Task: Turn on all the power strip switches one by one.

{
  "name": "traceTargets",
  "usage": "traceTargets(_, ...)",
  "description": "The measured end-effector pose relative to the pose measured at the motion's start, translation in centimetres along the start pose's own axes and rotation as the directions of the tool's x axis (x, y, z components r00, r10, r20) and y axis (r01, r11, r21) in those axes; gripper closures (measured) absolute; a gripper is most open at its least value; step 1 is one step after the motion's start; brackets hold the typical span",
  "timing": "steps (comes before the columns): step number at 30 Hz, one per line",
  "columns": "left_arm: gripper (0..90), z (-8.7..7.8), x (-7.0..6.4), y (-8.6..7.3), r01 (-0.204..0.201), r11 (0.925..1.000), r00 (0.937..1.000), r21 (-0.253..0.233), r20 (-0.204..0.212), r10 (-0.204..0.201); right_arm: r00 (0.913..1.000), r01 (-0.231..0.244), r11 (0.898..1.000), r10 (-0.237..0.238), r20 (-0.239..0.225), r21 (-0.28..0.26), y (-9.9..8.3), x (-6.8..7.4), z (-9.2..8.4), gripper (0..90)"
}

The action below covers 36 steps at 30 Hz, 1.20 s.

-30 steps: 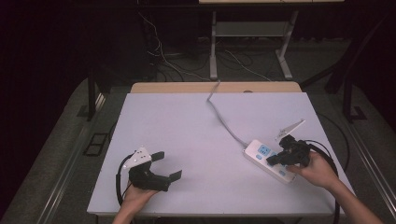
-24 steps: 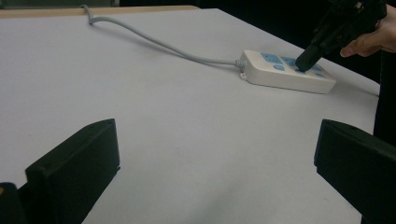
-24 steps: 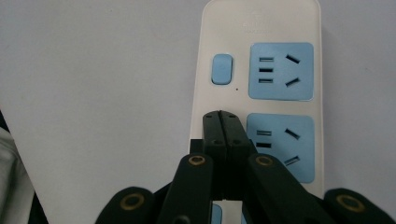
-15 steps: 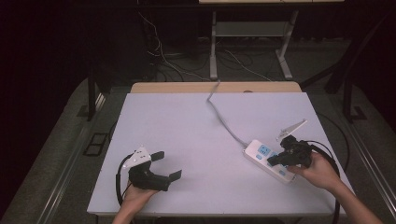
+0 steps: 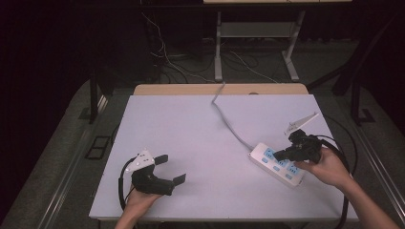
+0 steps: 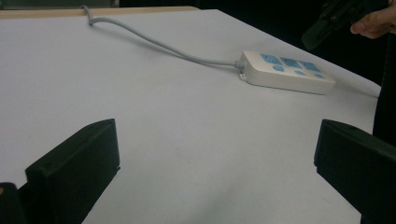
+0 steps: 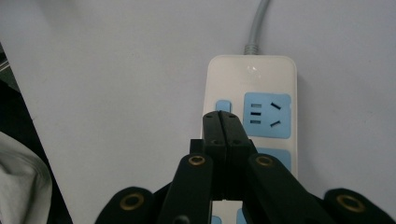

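The power strip (image 5: 277, 164) lies near the table's (image 5: 191, 124) right edge, directly under the right gripper (image 5: 282, 153), whose jaws are pressed together, empty. The left gripper (image 5: 173, 169) rests wide open near the front left corner, well apart from it.

A white table (image 5: 200, 138) has a tan strip (image 5: 191, 89) along its far edge. Beyond it, on the dark floor, cables (image 5: 176, 67) lie tangled beside a grey frame with 2 legs (image 5: 218, 52). A black post (image 5: 93, 95) stands by the table's far left corner, another (image 5: 354, 102) at its right.
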<state>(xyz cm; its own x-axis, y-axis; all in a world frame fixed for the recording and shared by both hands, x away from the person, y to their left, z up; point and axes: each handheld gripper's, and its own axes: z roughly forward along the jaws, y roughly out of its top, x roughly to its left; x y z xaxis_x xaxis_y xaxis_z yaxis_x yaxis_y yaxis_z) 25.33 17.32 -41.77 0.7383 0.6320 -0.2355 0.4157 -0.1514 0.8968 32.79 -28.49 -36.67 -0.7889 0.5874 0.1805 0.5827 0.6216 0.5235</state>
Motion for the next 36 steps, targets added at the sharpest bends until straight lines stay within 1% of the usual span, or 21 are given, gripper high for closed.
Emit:
traceTargets(5,0.0,0.0,0.0,0.0,0.000,1.0000,1.0000,0.001,0.000,0.000,1.0000,0.007,1.000,-0.007,0.001,-0.002,0.7,0.0,-0.4,90.0)
traceTargets(8,0.0,0.0,0.0,0.0,0.001,1.0000,1.0000,0.000,0.000,-0.001,0.9999,0.012,1.000,-0.012,0.004,-0.014,1.4,-0.1,-0.7,90.0)
traceTargets(16,0.0,-0.1,0.1,0.0,0.001,1.0000,1.0000,0.000,0.002,-0.001,0.9999,0.013,1.000,-0.013,0.003,-0.018,2.2,-0.5,-0.4,90.0)
traceTargets(18,0.0,-0.1,0.1,0.0,0.000,1.0000,1.0000,-0.001,0.001,0.000,1.0000,0.006,1.000,-0.006,0.000,-0.020,2.3,-0.7,-0.2,90.0)
traceTargets(23,0.0,-0.1,0.1,0.0,-0.002,1.0000,1.0000,-0.003,0.001,0.002,1.0000,0.006,1.000,-0.006,-0.001,-0.011,2.5,-0.9,0.5,90.0)
traceTargets(28,0.0,-0.2,0.2,0.0,0.000,1.0000,1.0000,-0.006,-0.002,0.000,1.0000,0.009,1.000,-0.009,-0.004,-0.005,2.8,-1.2,1.6,90.0)
traceTargets(36,0.0,-0.3,0.1,0.1,-0.003,1.0000,1.0000,-0.007,-0.003,0.003,0.9999,0.004,1.000,-0.004,-0.016,0.008,2.8,-1.4,2.5,90.0)
